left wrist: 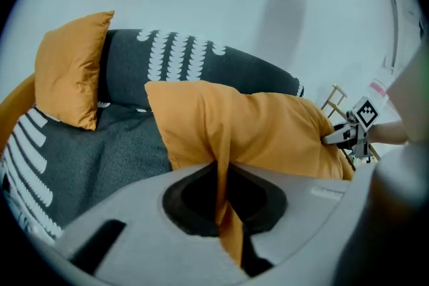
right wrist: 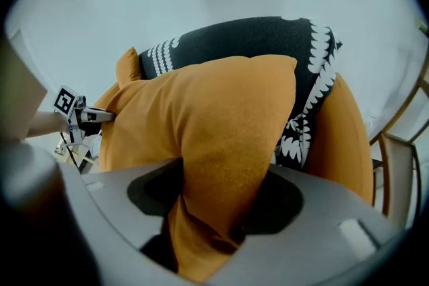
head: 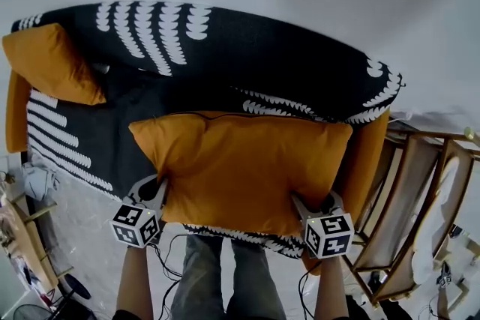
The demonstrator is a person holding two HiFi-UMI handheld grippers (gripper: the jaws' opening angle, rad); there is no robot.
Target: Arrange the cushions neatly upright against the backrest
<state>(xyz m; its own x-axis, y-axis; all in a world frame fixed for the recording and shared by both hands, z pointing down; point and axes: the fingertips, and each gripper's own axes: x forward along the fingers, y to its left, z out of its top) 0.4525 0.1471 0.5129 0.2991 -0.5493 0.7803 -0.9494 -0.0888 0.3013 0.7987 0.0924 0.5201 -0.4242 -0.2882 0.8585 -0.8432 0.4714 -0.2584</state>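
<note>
The cushion point(head: 240, 168) is matt cloth, the sofa cover point(head: 262, 64) coarser woven fabric.

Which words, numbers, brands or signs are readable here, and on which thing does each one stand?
None can be read.
The cubes on the left gripper and the right gripper bear only black-and-white square markers, no letters.
A small pale label on the left gripper's body is too blurred to read.

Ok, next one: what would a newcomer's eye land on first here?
The large orange cushion fills the middle, over the near edge of the dark, white-patterned sofa. The left gripper pinches a thin fold at one near corner, and the right gripper is clamped on a thicker fold at the other. Behind, a second orange cushion stands propped at the sofa's left end.
</note>
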